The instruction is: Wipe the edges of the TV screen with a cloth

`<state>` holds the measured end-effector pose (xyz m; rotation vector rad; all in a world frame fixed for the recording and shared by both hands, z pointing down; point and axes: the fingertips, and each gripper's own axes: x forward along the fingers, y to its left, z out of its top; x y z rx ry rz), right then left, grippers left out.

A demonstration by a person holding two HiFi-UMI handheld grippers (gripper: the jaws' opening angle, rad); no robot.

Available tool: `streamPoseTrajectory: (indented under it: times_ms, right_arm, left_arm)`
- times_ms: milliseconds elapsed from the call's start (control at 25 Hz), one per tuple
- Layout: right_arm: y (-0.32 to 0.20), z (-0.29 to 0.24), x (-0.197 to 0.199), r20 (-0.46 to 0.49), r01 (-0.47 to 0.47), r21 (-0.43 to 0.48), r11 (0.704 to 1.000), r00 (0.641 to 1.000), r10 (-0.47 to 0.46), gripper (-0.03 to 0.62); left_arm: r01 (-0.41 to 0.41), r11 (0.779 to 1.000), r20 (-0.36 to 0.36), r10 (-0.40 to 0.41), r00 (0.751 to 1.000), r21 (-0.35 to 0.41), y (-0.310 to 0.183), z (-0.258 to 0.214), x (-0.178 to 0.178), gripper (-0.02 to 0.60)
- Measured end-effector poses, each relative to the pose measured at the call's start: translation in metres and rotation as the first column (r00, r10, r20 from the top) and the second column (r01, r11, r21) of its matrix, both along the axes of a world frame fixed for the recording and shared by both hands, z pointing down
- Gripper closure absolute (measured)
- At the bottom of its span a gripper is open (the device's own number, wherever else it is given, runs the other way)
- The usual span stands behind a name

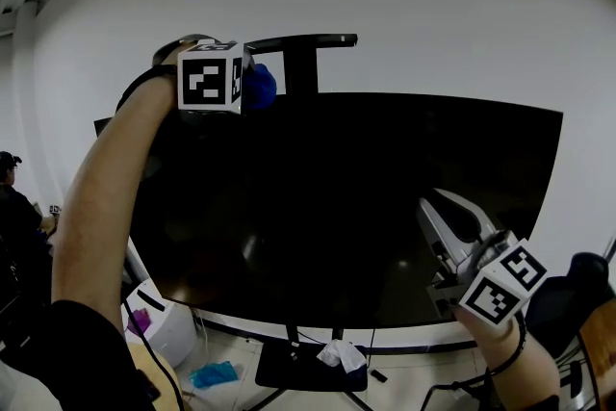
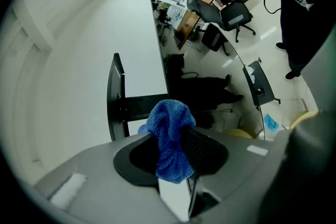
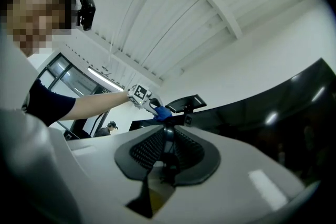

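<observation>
The TV screen [image 1: 346,207] fills most of my head view, dark and glossy, on a black stand [image 1: 300,63] whose post rises behind its top edge. I judge the panel fragile and the stand liable to rock, so light pressure along the rim is wise.

My right claw [image 3: 167,152] is pressed together on nothing, hanging in front of the screen's lower right part. My left claw [image 2: 178,152] pinches the blue cloth [image 2: 169,123] at the screen's top edge, left of the post.

The cloth looks soft, light and fluffy. It is gripped through its bunched middle, which leaves a loose wad ahead of the tips to wipe with. It could slip out if dragged hard.

I can read no brand or writing anywhere.
</observation>
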<state>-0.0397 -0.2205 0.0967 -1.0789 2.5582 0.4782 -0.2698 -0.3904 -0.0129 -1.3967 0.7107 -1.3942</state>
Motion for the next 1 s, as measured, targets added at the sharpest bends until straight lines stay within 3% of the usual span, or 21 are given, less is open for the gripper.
streamPoseTrajectory:
  times_ms: [200,400,800,1000]
  right_arm:
    - [0.005,0.002,0.062,-0.012,0.007,-0.011,1.0,1.0,-0.007,0.545]
    - [0.004,0.013,0.114,-0.007,-0.006,-0.039,0.999,1.0,0.005,0.545]
    - [-0.005,0.042,0.167,0.06,-0.052,-0.075,0.996,0.997,0.057,0.545]
    - [-0.003,0.045,0.202,0.078,-0.027,-0.077,0.997,0.996,0.033,0.545]
  left_arm:
    - [0.018,1.0,-0.023,-0.018,1.0,0.006,0.001,-0.003,0.057,0.466]
    - [-0.005,1.0,0.007,0.005,1.0,-0.012,0.004,-0.001,0.111,0.467]
    - [-0.128,0.992,0.066,0.128,0.99,-0.011,0.013,-0.002,0.196,0.469]
    - [-0.153,0.987,0.044,0.155,0.987,-0.045,0.017,-0.003,0.25,0.471]
